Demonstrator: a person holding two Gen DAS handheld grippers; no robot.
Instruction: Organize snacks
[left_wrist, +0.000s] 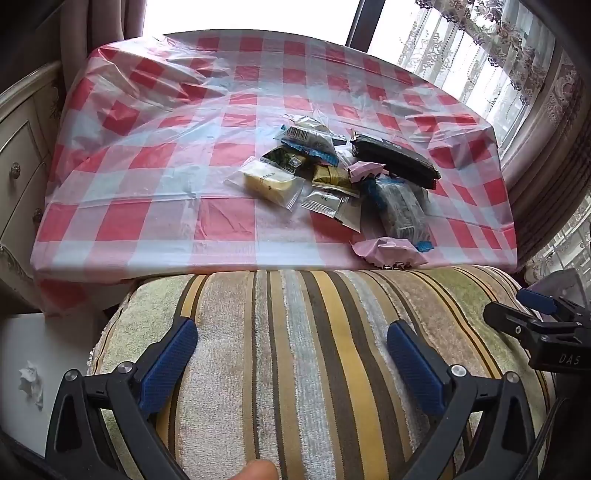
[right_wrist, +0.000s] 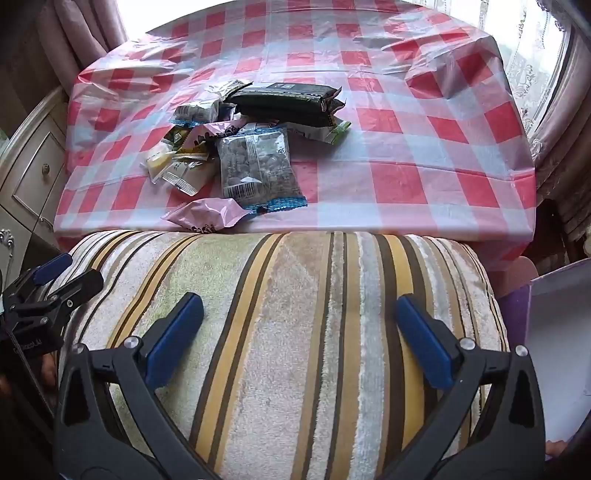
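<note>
Left wrist view: red-and-white checked tablecloth (left_wrist: 155, 155) over a table, striped towel-covered cushion (left_wrist: 295, 350) pressed against its near edge. Snack pile (left_wrist: 343, 177) heaped right of centre on the cloth: long black packet (left_wrist: 395, 158) at the far side, clear nut bag (right_wrist: 255, 166) with blue ends nearer, pale yellow pouch (left_wrist: 267, 182) at the left, pink wrapper (right_wrist: 207, 218) right at the table's near edge. Left gripper (left_wrist: 291, 354) spread wide above the cushion, holding nothing. Right gripper (right_wrist: 299, 332) likewise wide apart, empty, well short of the snacks.
</note>
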